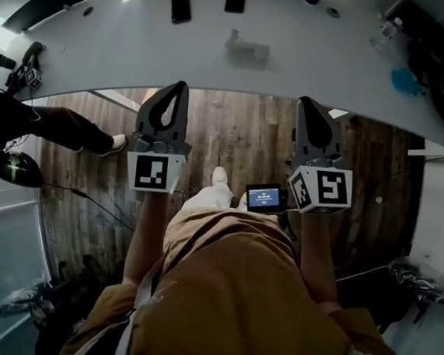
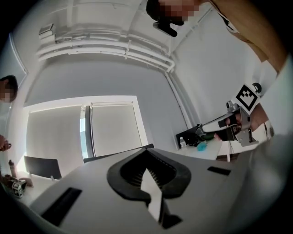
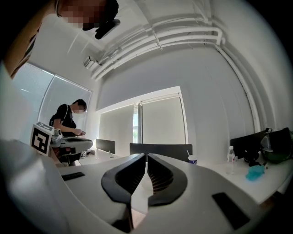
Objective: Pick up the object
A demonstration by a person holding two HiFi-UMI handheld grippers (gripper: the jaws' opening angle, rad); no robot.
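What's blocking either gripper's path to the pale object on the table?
Nothing visible. The left gripper and right gripper, both shut and empty, sit short of the table edge; only bare tabletop lies before the pale object.

No legible text, brand or number is found. Only square black-and-white marker patterns are printed on the left cube point(image 1: 154, 172) and the right cube point(image 1: 322, 190). Lines are shown on the small lit screen point(image 1: 264, 198) between them, too small to be read.
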